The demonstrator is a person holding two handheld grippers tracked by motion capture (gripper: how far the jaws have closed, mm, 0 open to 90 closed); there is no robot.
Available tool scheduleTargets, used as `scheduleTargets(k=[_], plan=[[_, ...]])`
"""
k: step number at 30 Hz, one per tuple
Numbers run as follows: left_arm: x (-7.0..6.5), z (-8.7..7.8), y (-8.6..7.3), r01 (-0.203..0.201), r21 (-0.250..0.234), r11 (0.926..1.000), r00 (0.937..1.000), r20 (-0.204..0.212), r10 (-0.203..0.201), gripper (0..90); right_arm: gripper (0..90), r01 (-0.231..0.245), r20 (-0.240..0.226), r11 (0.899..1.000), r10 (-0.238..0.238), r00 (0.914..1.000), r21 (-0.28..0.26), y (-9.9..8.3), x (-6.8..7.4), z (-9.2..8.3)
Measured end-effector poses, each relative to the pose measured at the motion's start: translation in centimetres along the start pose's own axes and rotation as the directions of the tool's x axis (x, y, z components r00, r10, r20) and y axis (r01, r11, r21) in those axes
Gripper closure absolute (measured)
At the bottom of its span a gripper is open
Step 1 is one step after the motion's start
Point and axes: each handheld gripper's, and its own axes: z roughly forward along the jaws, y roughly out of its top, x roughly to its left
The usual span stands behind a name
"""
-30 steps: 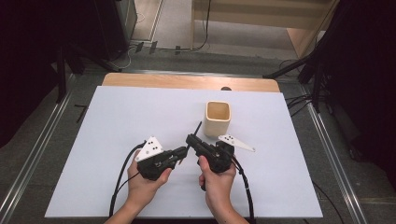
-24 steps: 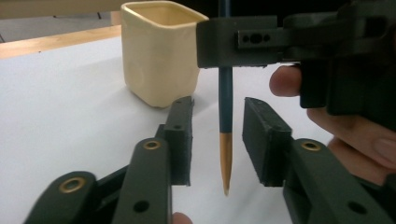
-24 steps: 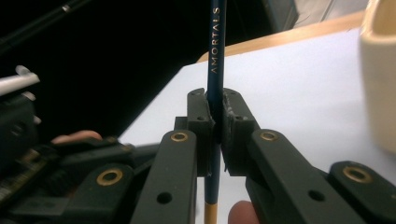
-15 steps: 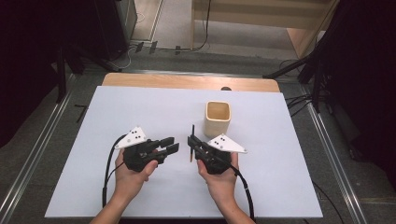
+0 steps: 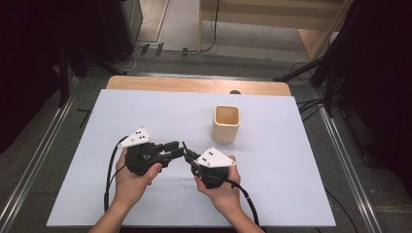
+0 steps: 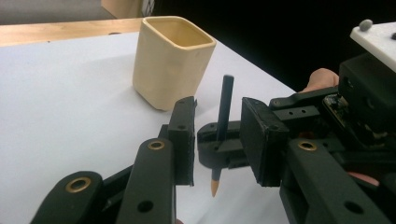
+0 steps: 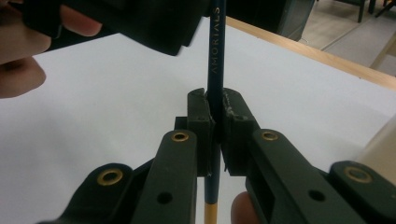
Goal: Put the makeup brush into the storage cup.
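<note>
A dark teal pencil (image 7: 217, 42) with a tan lower end stands nearly upright, and my right gripper (image 7: 215, 100) is shut on its shaft. From above, the right gripper (image 5: 187, 155) and the left gripper (image 5: 176, 148) meet tip to tip above the white table (image 5: 145, 107). My left gripper (image 6: 219, 112) has just been opening its jaws. The pencil (image 6: 226, 100) and the right gripper's tips (image 6: 217, 151) stand in the gap between the left pads, which touch neither. A beige square cup (image 5: 226, 124) stands upright behind and to the right of the grippers.
The cup (image 6: 170, 60) is hollow and open at the top, a short way beyond the pencil. A wooden strip (image 5: 194, 85) borders the table's far edge. Metal rails (image 5: 340, 145) run along both sides, with cables on the floor beyond.
The left gripper's jaws have opened off the pencil and that hand has drawn left and up. The right gripper keeps the pencil, which has turned from slanted to nearly upright.
</note>
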Motion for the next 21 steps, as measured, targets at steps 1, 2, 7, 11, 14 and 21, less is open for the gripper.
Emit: scheduleTargets(k=[1,2,7,11,14,21], plan=[[0.0,0.1,0.0,0.002,0.002,1.0,1.0,0.004,-0.002,66.8,84.9,0.011,-0.005,1.0,-0.011,0.9999,0.0,0.0,0.1,0.0],[0.0,0.1,0.0,0.005,0.006,1.0,1.0,0.008,-0.005,67.6,84.9,0.017,-0.005,1.0,-0.017,0.9998,0.001,0.0,0.2,0.1],[-0.1,0.3,0.1,0.028,0.014,0.9995,0.9994,0.022,-0.028,76.0,84.9,0.045,-0.024,0.999,-0.044,0.9987,0.004,0.0,0.6,0.2],[-0.2,0.3,0.1,0.011,0.022,0.9997,0.9999,-0.003,-0.011,86.8,84.9,0.056,-0.027,0.998,-0.056,0.9981,0.005,0.0,0.7,0.3],[-0.3,0.2,0.1,0.001,0.015,0.9999,1.0,-0.009,-0.001,87.1,84.3,0.048,-0.034,0.999,-0.048,0.9983,-0.001,-0.1,0.6,0.4],[0.1,-1.1,0.5,0.014,-0.059,0.9982,0.9986,-0.05,-0.017,87.1,60.8,0.009,0.007,1.0,-0.009,0.9999,0.009,-0.3,0.6,0.5]])
